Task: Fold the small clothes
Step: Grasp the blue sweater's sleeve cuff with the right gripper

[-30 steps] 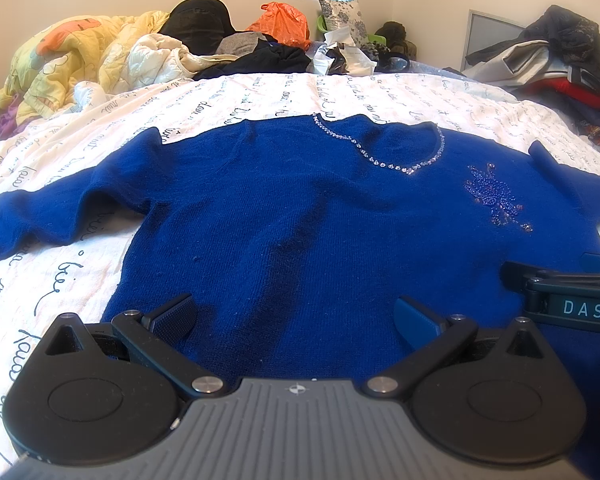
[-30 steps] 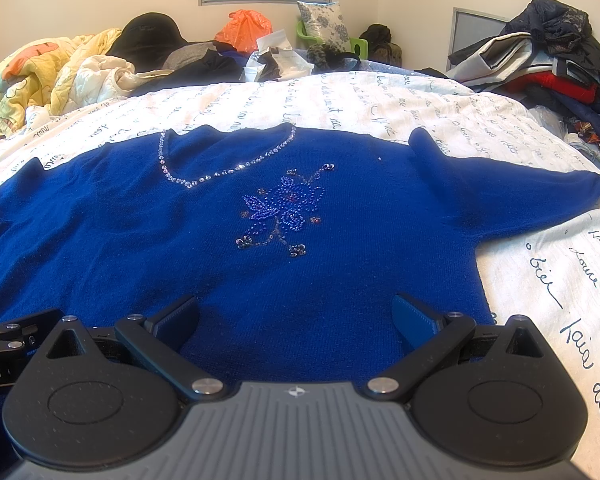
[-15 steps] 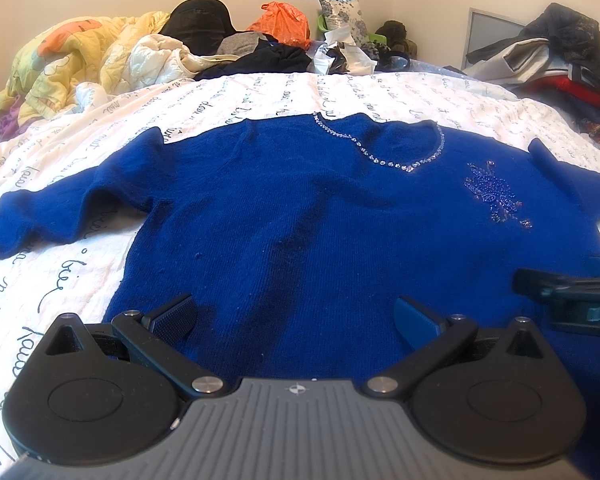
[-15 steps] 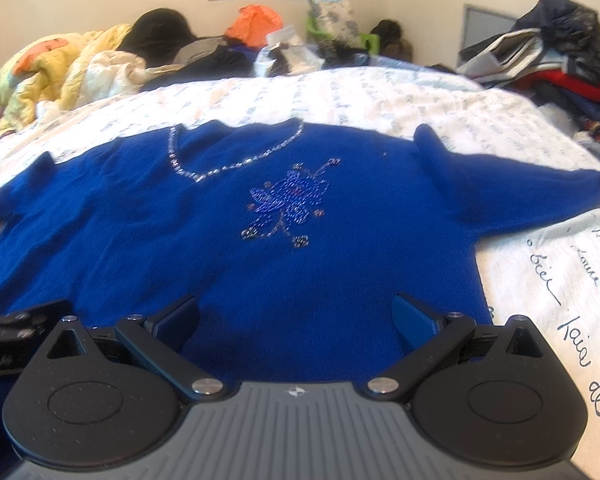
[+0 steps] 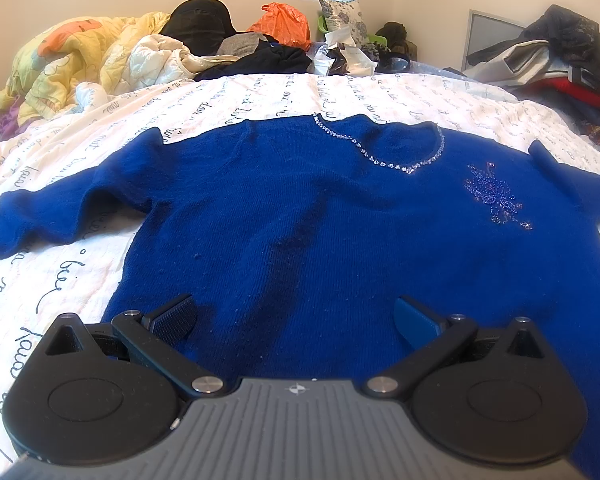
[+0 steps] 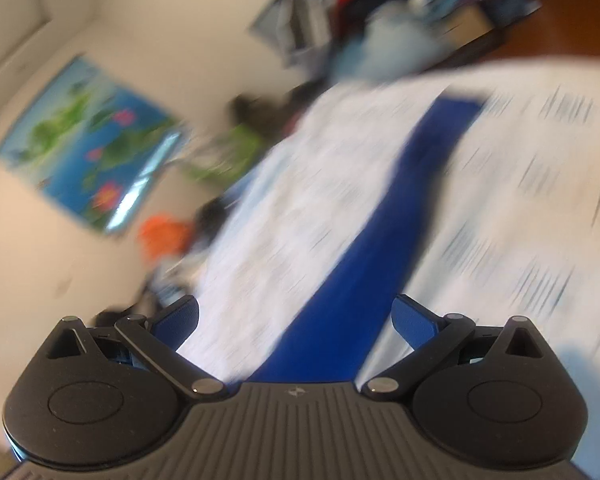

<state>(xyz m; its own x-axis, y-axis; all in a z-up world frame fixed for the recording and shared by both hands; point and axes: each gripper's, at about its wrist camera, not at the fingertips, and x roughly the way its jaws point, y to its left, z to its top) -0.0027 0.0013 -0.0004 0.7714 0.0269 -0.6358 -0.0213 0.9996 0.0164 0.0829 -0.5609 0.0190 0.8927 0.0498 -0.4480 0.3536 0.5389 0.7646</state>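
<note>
The sweater [image 5: 320,240] lies flat on the bed [image 5: 260,100] — ready for folding; left gripper [image 5: 294,314] and right gripper [image 6: 294,314] both spread apart, empty.

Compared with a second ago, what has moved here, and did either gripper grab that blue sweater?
The right gripper has swung away to the right: its view, now tilted and blurred, looks along a sleeve of the blue knitted sweater, and it has left the left camera's picture. Nothing was grasped; both grippers remain open. The left gripper and the sweater on the white script-printed bedspread stayed put.
</note>
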